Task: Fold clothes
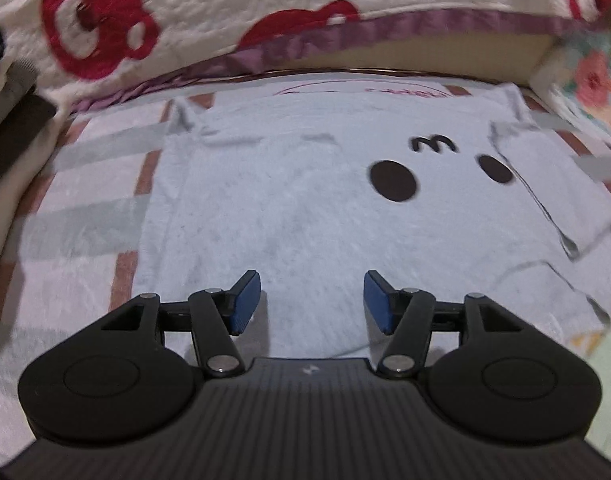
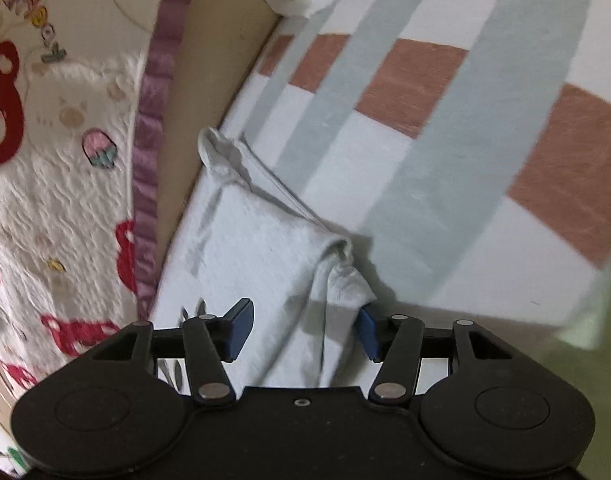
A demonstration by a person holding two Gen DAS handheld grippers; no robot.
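on striped bedding [image 1: 85, 216], soft white fleecy garment [image 1: 297, 208]

Soft, even indoor light, moderately bright, no glare. Both views are smeared by motion blur, worst toward the edges, where fisheye distortion bends straight lines. Short shadows fall under each claw's blue pads [image 1: 247, 300].

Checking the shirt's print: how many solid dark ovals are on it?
2: a large oval mid-shirt and a smaller oval to its right, on the white shirt. Folds may hide more.
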